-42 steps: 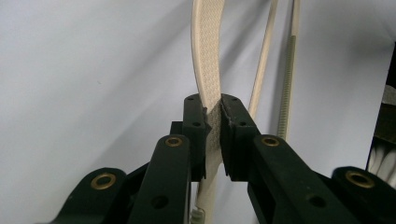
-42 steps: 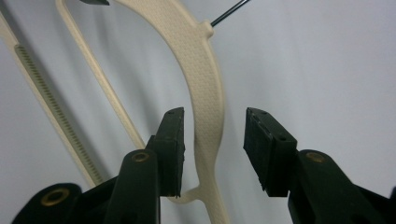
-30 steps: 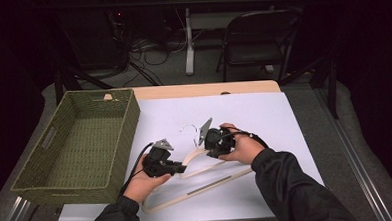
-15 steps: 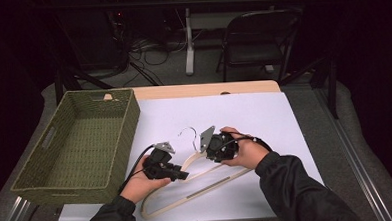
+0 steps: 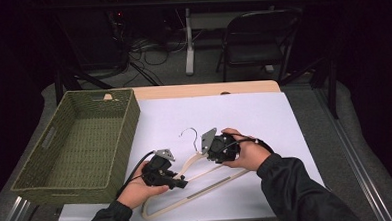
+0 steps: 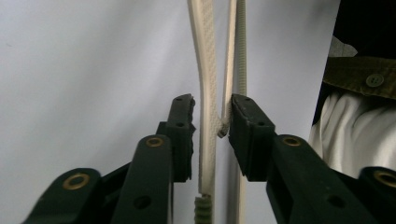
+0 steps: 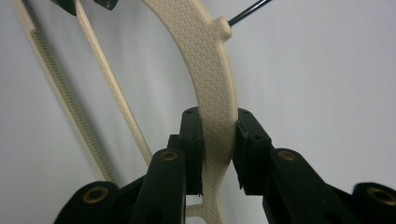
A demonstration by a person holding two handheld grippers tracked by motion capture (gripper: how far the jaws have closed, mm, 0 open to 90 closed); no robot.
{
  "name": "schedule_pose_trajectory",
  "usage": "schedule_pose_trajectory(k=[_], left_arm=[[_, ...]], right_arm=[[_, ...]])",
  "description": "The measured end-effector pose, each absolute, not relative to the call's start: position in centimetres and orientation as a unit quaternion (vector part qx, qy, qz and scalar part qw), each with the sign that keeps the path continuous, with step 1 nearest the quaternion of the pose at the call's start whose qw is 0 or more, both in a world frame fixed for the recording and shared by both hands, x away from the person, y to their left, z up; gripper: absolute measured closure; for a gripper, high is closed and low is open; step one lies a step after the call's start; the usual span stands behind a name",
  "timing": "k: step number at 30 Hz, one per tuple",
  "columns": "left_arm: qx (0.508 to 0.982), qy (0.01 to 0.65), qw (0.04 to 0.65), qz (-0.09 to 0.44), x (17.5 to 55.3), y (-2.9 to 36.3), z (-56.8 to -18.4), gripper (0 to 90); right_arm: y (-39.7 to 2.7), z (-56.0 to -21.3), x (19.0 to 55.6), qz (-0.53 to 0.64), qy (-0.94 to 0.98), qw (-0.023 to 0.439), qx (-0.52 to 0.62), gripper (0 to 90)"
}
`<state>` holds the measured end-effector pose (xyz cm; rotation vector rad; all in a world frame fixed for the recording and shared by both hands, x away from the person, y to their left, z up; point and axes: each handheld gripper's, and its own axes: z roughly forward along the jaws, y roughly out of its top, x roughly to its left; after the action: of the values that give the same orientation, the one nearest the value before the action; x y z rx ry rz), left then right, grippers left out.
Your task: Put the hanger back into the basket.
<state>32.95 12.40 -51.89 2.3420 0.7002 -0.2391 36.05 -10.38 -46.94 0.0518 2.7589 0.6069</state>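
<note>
hanger: cream hanger [image 5: 194,183] flat on white counter [image 5: 284,116], just right of basket [image 5: 75,146]
right tool: right tool [image 7: 218,133] clamped on hanger's shoulder, below hook [image 5: 187,136]
left tool: left tool [image 6: 211,122] jaws just been moving, narrow gap around 2 hanger bars, pads not pressing
tip: close left tool squarely on both bars before lifting; keep right grip firm, lift level toward basket

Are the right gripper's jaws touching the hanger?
Touching. In the right gripper view, the right gripper has both jaws pressed against the sides of the hanger, with no gap on either side.
</note>
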Motion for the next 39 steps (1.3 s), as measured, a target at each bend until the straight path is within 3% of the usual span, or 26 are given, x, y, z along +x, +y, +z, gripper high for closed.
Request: schedule_pose_trajectory(k=[9, 13, 15, 21, 39], left_arm=[[0.887, 0.273, 0.350, -0.125, 32.9, 12.5, -51.9, 79.6], [0.879, 0.269, 0.368, -0.141, 32.7, 12.8, -51.7, 86.0], [0.881, 0.269, 0.369, -0.124, 32.4, 13.1, -51.3, 86.7], [0.874, 0.284, 0.385, -0.084, 31.8, 14.6, -49.3, 87.1], [0.847, 0.323, 0.419, 0.047, 31.0, 23.7, -40.3, 87.1]], right_arm=[[-10.7, -46.6, 35.8, 0.219, 0.963, 0.152, 0.025, 75.0], [-11.3, -45.9, 35.7, 0.233, 0.962, 0.135, 0.043, 59.8], [-11.9, -45.4, 35.6, 0.244, 0.960, 0.129, 0.054, 51.6], [-14.2, -44.1, 35.5, 0.268, 0.948, 0.149, 0.087, 42.2], [-19.9, -42.6, 35.9, 0.300, 0.926, 0.167, 0.157, 39.5]])
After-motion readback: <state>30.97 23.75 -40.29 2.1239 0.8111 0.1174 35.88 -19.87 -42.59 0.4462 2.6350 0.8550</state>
